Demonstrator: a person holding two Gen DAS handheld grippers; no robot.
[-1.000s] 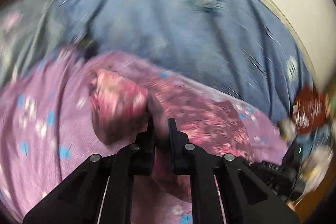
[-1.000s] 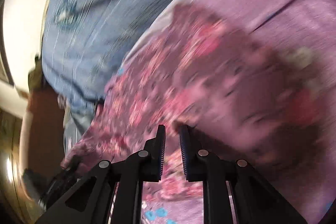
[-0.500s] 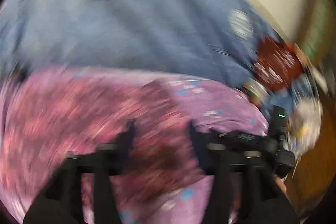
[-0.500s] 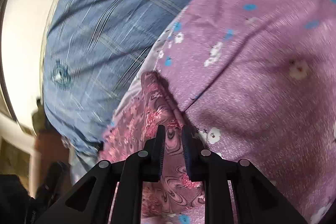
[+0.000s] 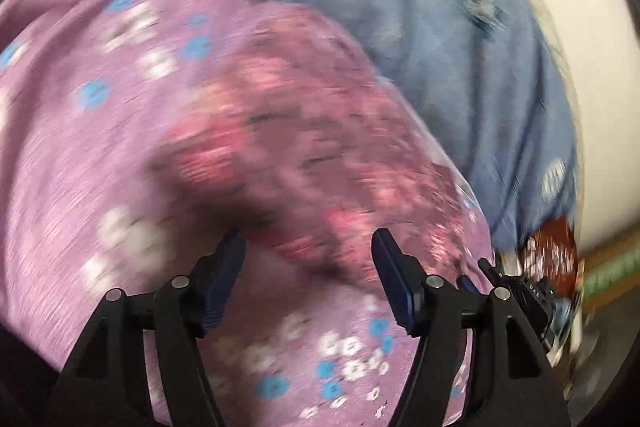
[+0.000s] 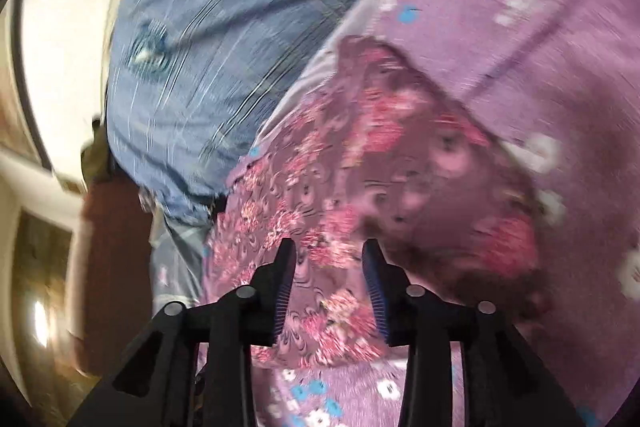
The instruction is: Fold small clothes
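Since a second ago, both claws opened off the cloth: left claw, jaws apart and opening, hovering over the dark pink floral garment, nothing pinched; right claw, jaws parting too, poised above that same garment, pads clear of it. Garment lying loosely bunched on the lilac flowered bedspread, blue checked blanket beyond. Likely trouble, judged from the heavy blur: folded layer springing open once released, or a pad snagging lilac cloth beneath on regrasp; no containers anywhere in view.
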